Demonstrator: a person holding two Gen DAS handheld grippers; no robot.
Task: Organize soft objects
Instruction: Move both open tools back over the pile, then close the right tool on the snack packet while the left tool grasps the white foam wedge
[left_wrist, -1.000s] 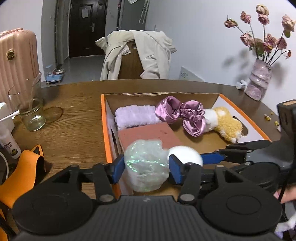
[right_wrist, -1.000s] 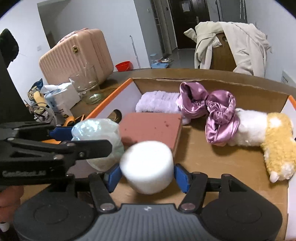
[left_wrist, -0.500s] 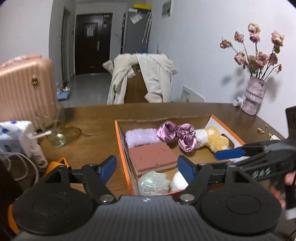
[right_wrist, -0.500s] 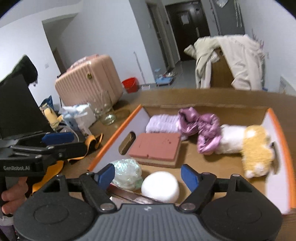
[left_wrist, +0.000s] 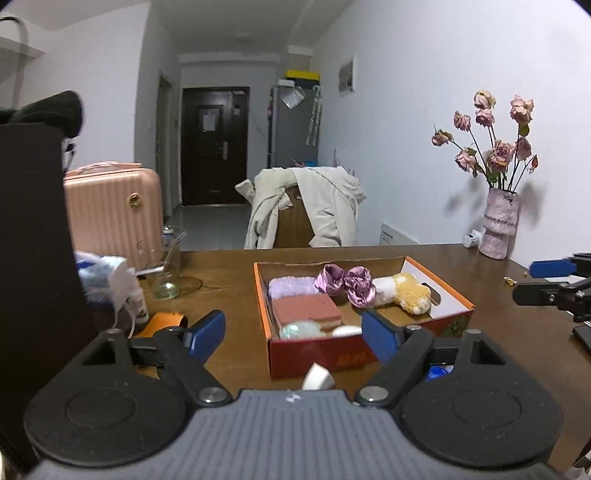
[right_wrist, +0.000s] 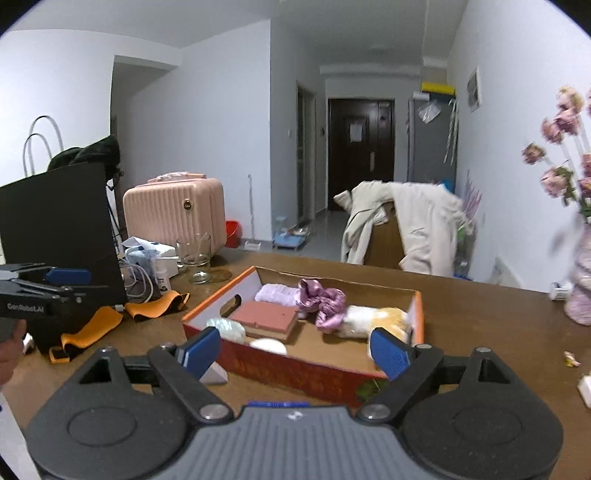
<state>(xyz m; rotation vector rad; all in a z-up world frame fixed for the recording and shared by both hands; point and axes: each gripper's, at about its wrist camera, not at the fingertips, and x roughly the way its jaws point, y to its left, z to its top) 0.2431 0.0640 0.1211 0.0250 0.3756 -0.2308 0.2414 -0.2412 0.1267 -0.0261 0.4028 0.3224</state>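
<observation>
Both tongs, left (left_wrist: 293, 330) and right (right_wrist: 295, 349), have been pulled back from the box (left_wrist: 354, 356) and are spread apart, empty. The bag (left_wrist: 297, 329) and puff (left_wrist: 346, 331) were released and lie at the box's near wall. The sorting seems finished.

**White room with a dark door at the far end**

White walls (left_wrist: 406, 110) close in a hallway that ends at a dark door (left_wrist: 214, 146). A grey fridge (left_wrist: 293, 125) stands beside it. Near the brown wooden surface (left_wrist: 229, 266) a chair draped with a pale coat (left_wrist: 325, 206) faces in; a pink suitcase (left_wrist: 110, 214) stands on the left, and a vase of dried roses (left_wrist: 498, 221) sits on the right.
</observation>
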